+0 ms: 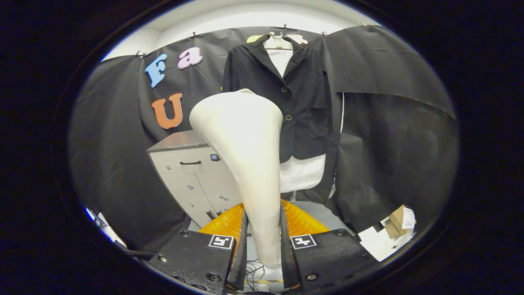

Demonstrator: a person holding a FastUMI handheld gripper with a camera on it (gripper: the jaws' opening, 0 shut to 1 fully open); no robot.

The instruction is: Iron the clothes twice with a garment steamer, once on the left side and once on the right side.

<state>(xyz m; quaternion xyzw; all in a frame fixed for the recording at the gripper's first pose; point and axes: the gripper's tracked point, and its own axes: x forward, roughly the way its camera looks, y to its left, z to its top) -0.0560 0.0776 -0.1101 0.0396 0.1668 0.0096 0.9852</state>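
The tongs (264,241) are clamped on the steamer (245,155): both fingers press on the narrow lower part of its handle, one on each side. Each finger block carries one square black-and-white marker, two in all; no words can be read on them. The steamer stands upright between the fingers and widens toward its top, where the broad head points at the clothes beyond.

The jacket (301,98) hangs on one hanger (278,41) against the booth wall, straight ahead of the steamer and partly hidden behind its head. It is dark, with two buttons showing down the front, one above the other. Under it is a white shirt (301,174), seen at the collar and below the jacket's hem.

Left of the steamer, below the jacket, stands one grey cabinet (192,168) with a drawer handle above and two doors beneath; the small stickers on it are too small to read. To the right, on the floor, lie a white sheet and a small cardboard box (399,221), whose label is unreadable.
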